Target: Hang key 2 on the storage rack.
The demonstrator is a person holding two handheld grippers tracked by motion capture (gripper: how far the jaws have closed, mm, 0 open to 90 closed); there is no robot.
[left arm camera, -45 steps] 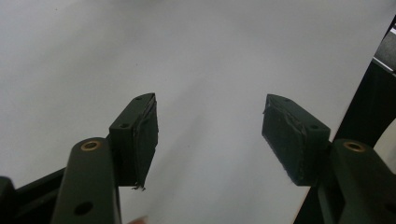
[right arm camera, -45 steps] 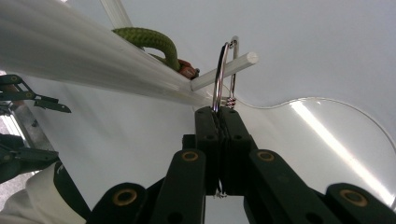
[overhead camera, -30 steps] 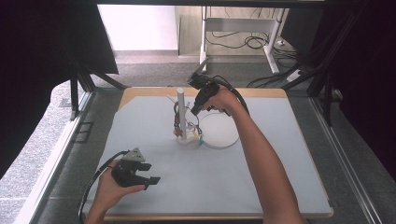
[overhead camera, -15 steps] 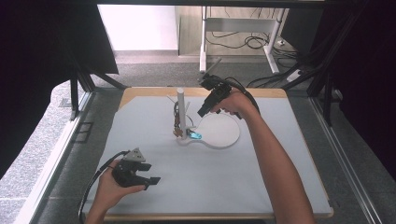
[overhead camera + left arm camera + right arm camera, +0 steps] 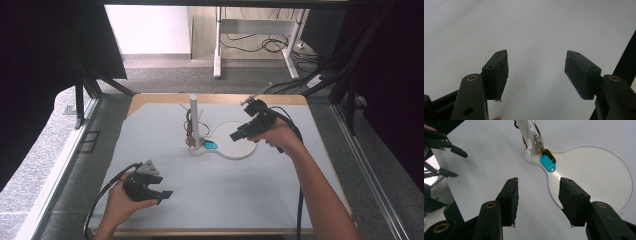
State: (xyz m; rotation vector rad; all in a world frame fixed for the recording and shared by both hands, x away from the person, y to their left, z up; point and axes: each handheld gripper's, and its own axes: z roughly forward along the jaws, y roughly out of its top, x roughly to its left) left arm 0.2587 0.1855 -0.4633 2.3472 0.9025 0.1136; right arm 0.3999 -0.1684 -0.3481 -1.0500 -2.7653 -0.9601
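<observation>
On the bench (image 5: 150, 130), which is covered by a pale grey sheet, stands a white post (image 5: 193, 117) on a flat white base (image 5: 235, 142) shaped like a small disc joined to a larger one. A bunch of keys (image 5: 190, 132) hangs against the post, and a turquoise key tag (image 5: 211, 145) lies on the base at the foot of the post, with a dark tag (image 5: 549, 155) just beside it in the right gripper view. The right gripper (image 5: 242, 134) hangs over the large round part of the base, to the right of the post and apart from it, pointing left and down towards the tags. Its fingers (image 5: 510, 197) have just been opening and now stand apart with nothing between them; through the gap you see the bare sheet and the edge of the base, and the turquoise tag (image 5: 547, 163) lies a little beyond the fingertips. The left gripper (image 5: 159, 192) sits low near the front left of the bench, well apart from the post, held in the person's left hand (image 5: 122, 202). Its fingers (image 5: 497, 72) are spread wide over the plain grey sheet, empty. A cable (image 5: 107, 187) trails from it towards the bench's front edge.
</observation>
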